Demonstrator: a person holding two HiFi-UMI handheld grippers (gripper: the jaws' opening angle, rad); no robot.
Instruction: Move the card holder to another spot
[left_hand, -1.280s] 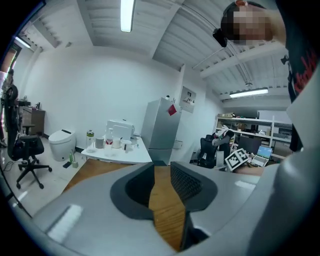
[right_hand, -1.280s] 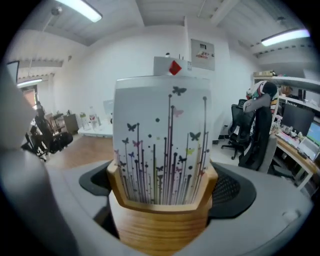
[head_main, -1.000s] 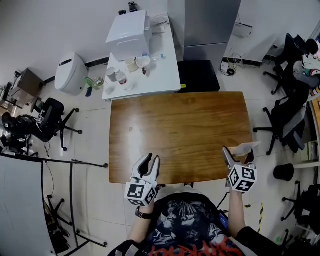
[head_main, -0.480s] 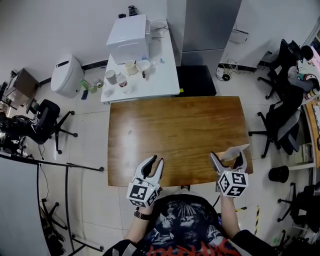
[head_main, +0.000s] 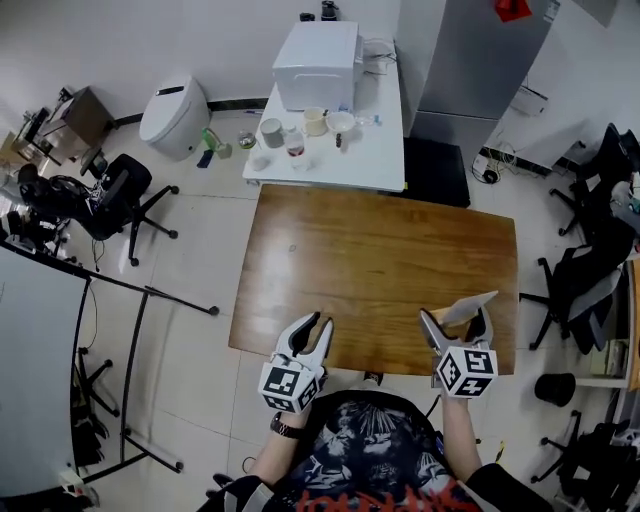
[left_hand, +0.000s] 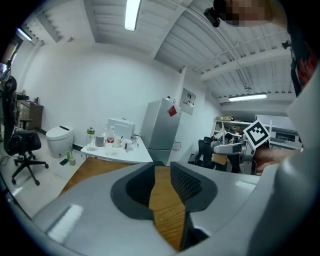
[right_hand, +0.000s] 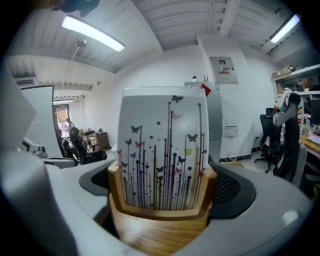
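The card holder (right_hand: 159, 222) is a small wooden block that carries an upright white card (right_hand: 161, 150) printed with butterflies and stems. My right gripper (right_hand: 162, 192) is shut on the block's two sides. In the head view the card holder (head_main: 466, 309) hangs in the right gripper (head_main: 455, 319) over the near right part of the brown wooden table (head_main: 370, 255). My left gripper (head_main: 318, 324) hovers at the table's near edge, open, and only tabletop shows through the gap of the left gripper (left_hand: 162, 175).
Beyond the wooden table stands a white side table (head_main: 350, 160) with a white box (head_main: 316, 62), cups and bottles. A grey cabinet (head_main: 470, 70) stands at the back right. Office chairs (head_main: 590, 290) are at the right and one (head_main: 120, 195) at the left.
The right gripper with the card holder has moved a little left, inward from the table's right edge. The left gripper has shifted slightly right. The head view has swung, so the room sits differently.
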